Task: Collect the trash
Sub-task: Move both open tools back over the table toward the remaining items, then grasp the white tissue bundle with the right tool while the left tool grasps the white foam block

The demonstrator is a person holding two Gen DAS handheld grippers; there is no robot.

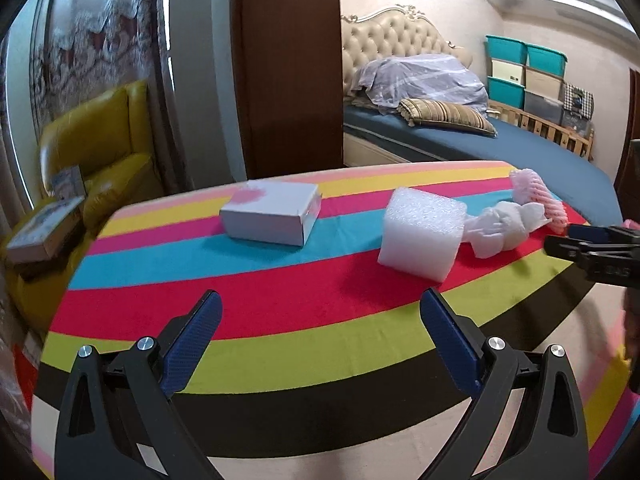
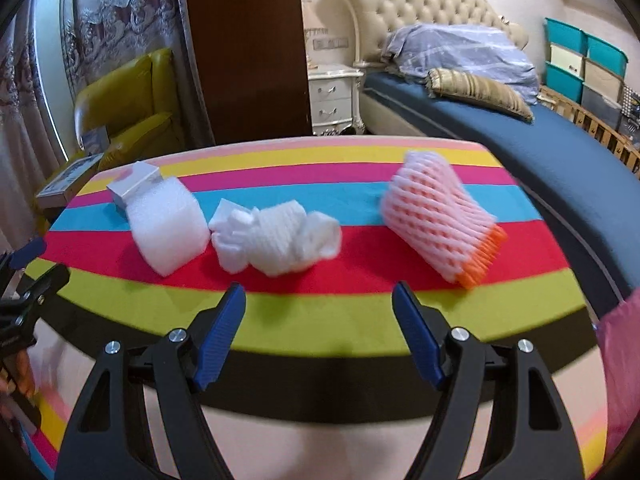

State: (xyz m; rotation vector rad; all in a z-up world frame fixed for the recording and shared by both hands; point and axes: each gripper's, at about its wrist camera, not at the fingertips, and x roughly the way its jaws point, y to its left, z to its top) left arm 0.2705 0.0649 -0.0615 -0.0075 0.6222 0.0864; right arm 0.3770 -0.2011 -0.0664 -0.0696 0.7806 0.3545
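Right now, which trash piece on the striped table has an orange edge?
The pink foam net sleeve, rightmost of the row. Its lower end is orange; the crumpled white foam net, white foam block and white box are not.

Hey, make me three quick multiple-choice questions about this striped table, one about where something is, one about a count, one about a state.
1. Which lies nearest the pink net?
A. box
B. white net
C. foam block

2. How many pieces lie on the table?
A. two
B. four
C. six

3. The right gripper is:
A. open, empty
B. shut on foam
C. shut on a box

Answers: 1 B, the white net sits next to it; 2 B, box, foam block, two nets; 3 A, its jaws stand apart with nothing between.
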